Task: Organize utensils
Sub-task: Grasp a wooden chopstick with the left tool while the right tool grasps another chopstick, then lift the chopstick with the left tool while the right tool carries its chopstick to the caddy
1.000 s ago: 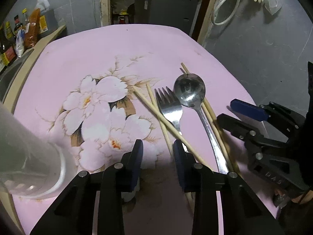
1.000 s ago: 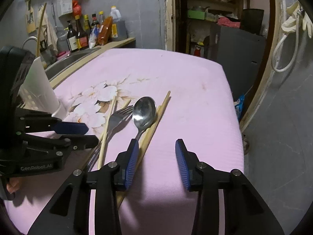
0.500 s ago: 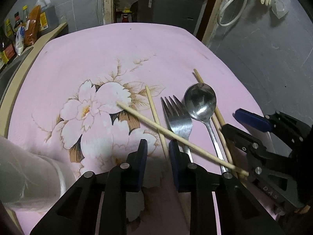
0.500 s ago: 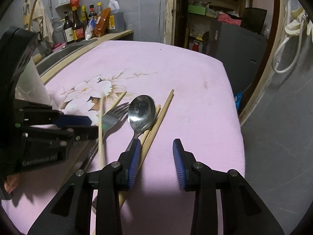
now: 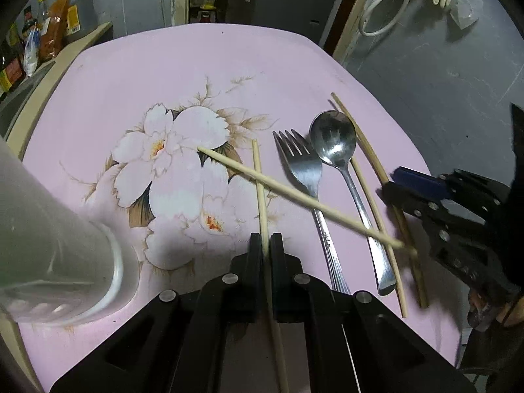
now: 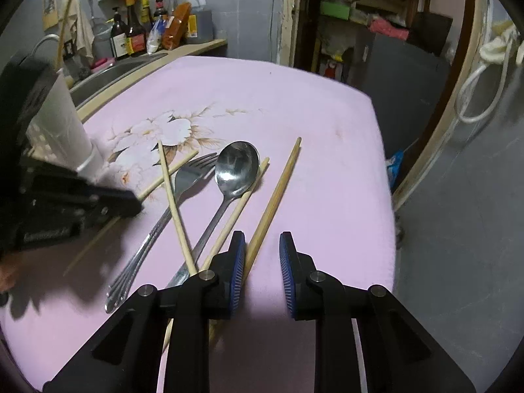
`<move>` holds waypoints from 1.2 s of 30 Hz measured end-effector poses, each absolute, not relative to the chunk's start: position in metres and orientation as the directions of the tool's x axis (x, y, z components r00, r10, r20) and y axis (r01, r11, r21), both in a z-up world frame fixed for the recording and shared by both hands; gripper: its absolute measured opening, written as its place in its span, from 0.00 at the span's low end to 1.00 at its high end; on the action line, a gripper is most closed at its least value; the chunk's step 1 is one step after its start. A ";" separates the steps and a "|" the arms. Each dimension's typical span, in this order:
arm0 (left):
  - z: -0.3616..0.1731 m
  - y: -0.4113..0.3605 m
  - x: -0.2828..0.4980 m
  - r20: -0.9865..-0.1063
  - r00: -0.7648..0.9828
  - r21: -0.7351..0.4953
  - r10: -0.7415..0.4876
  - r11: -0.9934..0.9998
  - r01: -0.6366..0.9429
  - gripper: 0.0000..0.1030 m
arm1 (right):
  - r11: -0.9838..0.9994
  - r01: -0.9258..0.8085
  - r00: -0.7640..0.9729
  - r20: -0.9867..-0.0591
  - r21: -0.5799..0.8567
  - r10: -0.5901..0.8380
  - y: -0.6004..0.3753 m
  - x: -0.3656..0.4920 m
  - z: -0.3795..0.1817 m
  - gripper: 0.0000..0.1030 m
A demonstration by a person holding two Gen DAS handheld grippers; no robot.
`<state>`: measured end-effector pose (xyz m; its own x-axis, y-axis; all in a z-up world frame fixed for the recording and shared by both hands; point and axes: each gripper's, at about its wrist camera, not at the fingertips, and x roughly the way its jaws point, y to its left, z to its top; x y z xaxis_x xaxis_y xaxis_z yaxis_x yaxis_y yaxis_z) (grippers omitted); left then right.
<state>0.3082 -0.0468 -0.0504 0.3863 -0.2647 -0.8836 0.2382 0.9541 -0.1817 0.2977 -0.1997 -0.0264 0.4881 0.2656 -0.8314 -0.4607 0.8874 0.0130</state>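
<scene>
With the left gripper (image 5: pixel 266 240) clenched on one chopstick (image 5: pixel 258 177) and the right gripper (image 6: pixel 262 257) released, lift straight, clearing the crossing chopstick (image 5: pixel 294 195), toward the white holder (image 5: pixel 49 245).

On the tabletop (image 5: pixel 137 75) the fork (image 5: pixel 303 170) lies just left of the spoon (image 5: pixel 334 144), with two chopsticks (image 5: pixel 373 167) along the spoon's right side. Another chopstick (image 5: pixel 294 193) lies slantwise across fork and spoon. A cup-like holder (image 5: pixel 49 245) stands at the left, well apart from them.

Grey walls (image 6: pixel 249 6), grey floor (image 5: pixel 442 75), sink counter with bottles (image 6: pixel 137 36), cluttered shelves (image 6: pixel 353 9), dim light.
</scene>
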 end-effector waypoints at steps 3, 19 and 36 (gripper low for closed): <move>-0.050 -0.049 0.317 -0.892 0.367 -0.187 -0.264 0.955 0.231 0.03 | 0.901 -0.434 0.474 -0.846 0.017 0.244 -0.192 0.317 -0.031 0.18; -0.036 -0.033 0.290 -0.874 0.379 -0.251 -0.303 0.951 0.182 0.02 | 0.881 -0.209 0.401 -0.784 0.424 0.473 -0.235 0.323 -0.033 0.04; 0.014 -0.002 0.193 -0.682 0.645 -0.291 -0.346 0.937 0.196 0.02 | 0.854 -0.364 0.740 -0.440 0.373 0.508 -0.234 0.229 0.034 0.04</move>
<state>0.1933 -0.0021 0.0140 0.6445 -0.3462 -0.6817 0.1956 0.9366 -0.2908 0.2295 -0.2342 0.0342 0.7403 0.5080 -0.4403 -0.3641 0.8536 0.3726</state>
